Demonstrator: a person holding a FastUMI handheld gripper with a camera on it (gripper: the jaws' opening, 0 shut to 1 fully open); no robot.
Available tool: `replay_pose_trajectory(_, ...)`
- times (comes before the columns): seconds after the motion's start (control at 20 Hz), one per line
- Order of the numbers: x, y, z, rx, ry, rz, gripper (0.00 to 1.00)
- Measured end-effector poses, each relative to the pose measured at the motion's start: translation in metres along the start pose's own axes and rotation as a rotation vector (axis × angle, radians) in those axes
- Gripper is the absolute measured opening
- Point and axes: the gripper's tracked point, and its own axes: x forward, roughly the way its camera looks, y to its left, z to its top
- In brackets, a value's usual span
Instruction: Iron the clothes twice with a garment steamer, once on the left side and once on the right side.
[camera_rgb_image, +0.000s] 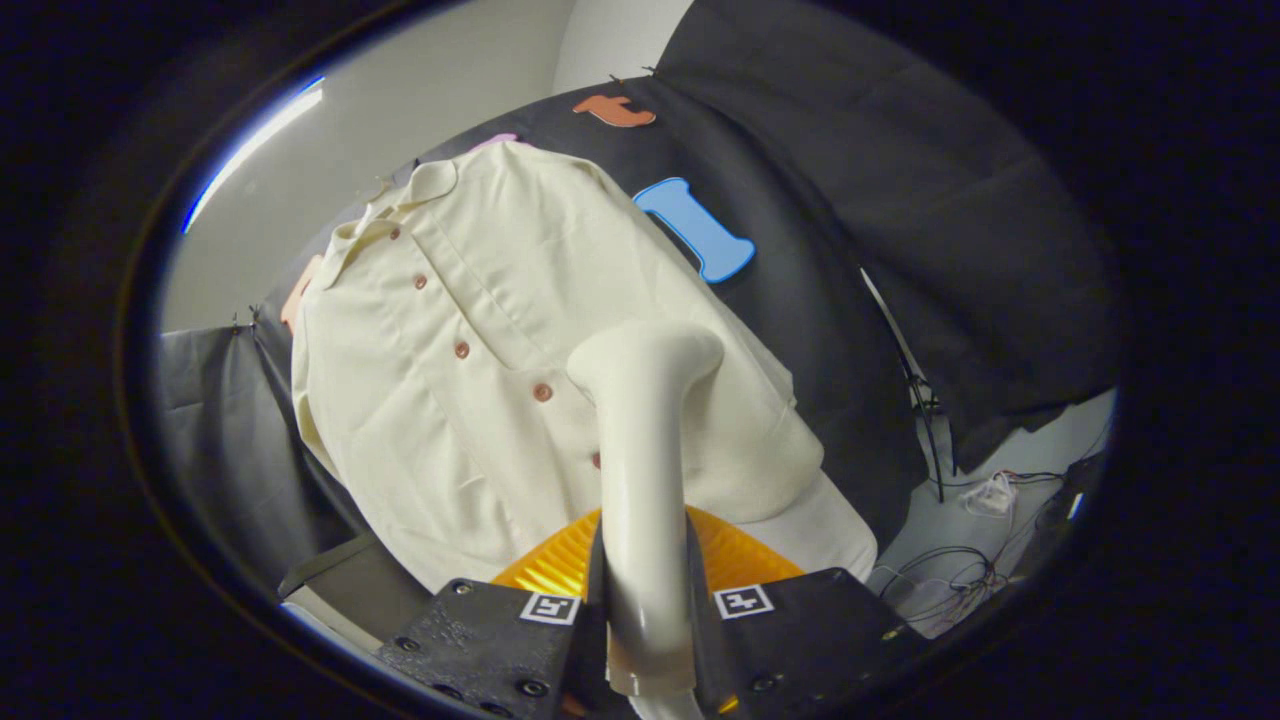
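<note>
Steamer (640, 470) sits clamped between the two fingers of the gripper (645, 630), cream plastic handle running up from between them, bent head at the top pointing toward the shirt (480, 370). Head lies over the lower front of the shirt, right of the button row; cannot tell if it touches the cloth or hangs just off it. Jaws narrow, both black fingers (520, 640) pressing the handle from either side. Each finger has a square black-and-white marker (742, 601) on top. An orange ribbed part (745, 555) shows just ahead of the fingers, behind the handle; cannot tell whether it belongs to the steamer or to the gripper.

Shirt is cream, hung up in front of the booth's black cloth wall (880, 200), front facing the camera. Collar (420, 190) at the top, well beyond the fingers. Brown buttons (461, 349) run down the placket in a slanted line; the lowest one seen is partly hidden by the handle. Cloth has soft creases across the left half. Hem drops behind the orange part and the fingers.

Wall cloth wraps around both sides of the shirt. White wall (400, 90) above and left of the shirt, with a bright light strip (250, 150). A dark flat piece with a pale edge (340, 580) sits below the shirt, left of the fingers; too unclear to name. Right of the fingers, pale floor (960, 540) with loose cables (950, 580) on it.
</note>
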Motion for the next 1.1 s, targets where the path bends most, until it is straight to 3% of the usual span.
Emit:
replay_pose_trajectory(0.2,-0.016,-0.006,-0.018,0.039,0.035,-0.038,0.34)
replay_pose_trajectory(0.4,-0.044,0.010,-0.032,0.087,0.051,-0.018,0.34)
replay_pose_trajectory(1.1,-0.182,0.194,-0.098,0.041,0.105,0.215,0.34)
